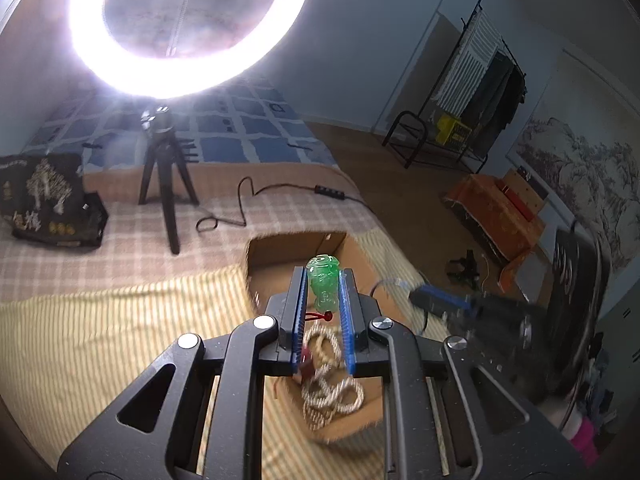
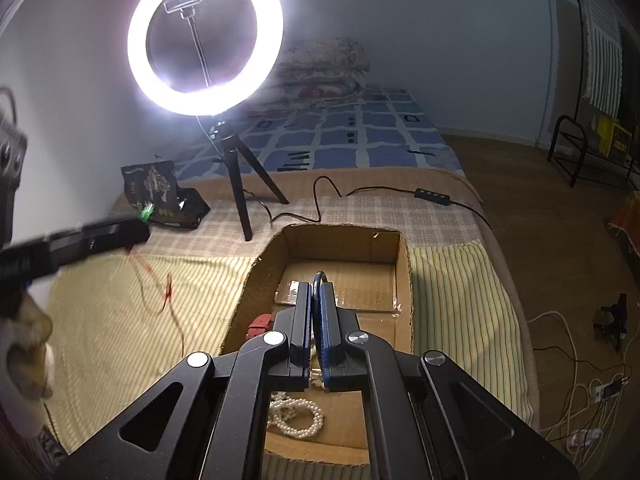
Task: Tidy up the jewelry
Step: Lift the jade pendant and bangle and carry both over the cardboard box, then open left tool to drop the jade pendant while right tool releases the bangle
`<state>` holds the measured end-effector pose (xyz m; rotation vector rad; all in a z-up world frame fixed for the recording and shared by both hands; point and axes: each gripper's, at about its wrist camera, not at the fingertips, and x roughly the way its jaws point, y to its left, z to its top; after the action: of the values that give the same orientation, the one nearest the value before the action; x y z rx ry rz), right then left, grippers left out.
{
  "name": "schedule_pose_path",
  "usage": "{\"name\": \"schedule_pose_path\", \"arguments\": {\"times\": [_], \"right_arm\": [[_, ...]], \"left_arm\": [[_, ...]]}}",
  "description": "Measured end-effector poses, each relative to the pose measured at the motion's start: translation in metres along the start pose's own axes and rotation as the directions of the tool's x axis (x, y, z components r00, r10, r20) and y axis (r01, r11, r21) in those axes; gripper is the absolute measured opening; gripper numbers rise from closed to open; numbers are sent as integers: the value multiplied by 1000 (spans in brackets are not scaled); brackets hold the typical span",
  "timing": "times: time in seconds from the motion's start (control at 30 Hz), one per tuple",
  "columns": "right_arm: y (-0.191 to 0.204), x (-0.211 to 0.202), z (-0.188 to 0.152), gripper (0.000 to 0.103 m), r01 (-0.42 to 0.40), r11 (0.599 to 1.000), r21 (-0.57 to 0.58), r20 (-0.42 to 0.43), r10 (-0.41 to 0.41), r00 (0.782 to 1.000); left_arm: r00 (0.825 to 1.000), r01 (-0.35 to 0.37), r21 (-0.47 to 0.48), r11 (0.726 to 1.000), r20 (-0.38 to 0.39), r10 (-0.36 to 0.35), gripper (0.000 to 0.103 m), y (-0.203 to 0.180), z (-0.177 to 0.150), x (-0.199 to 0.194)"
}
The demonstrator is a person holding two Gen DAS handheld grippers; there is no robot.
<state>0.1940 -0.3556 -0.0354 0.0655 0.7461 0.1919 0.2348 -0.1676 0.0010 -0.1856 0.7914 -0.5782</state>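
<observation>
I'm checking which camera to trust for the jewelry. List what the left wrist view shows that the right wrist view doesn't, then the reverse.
Left wrist only: the carved shape of the green pendant pinched in the left hand-held gripper, a framed landscape painting, an orange cloth.

Right wrist only: the pearl strand and a red box in the cardboard box, the shut right hand-held gripper, stacked quilts.

Both: ring light, tripod, cardboard box, bedding, black bag.

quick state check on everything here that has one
left gripper: shut on the green pendant, red cord trailing below
right gripper: shut on a thin ring-shaped piece
cardboard box: open, no lid
pearl strand: coiled in the box
ring light: on
</observation>
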Motion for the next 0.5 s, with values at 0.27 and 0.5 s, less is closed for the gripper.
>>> {"name": "schedule_pose_path", "arguments": {"times": [0.27,0.5], "right_arm": [[-9,12,-9,2,-15,1000,15,-30,16,999],[-24,22,-16,2,-14,999,52,-55,17,998]], "left_arm": [[1000,14,25,1000,-23,-14,14,-13,20,53],[998,-13,32,999,-63,15,14,-12,12,88]]}}
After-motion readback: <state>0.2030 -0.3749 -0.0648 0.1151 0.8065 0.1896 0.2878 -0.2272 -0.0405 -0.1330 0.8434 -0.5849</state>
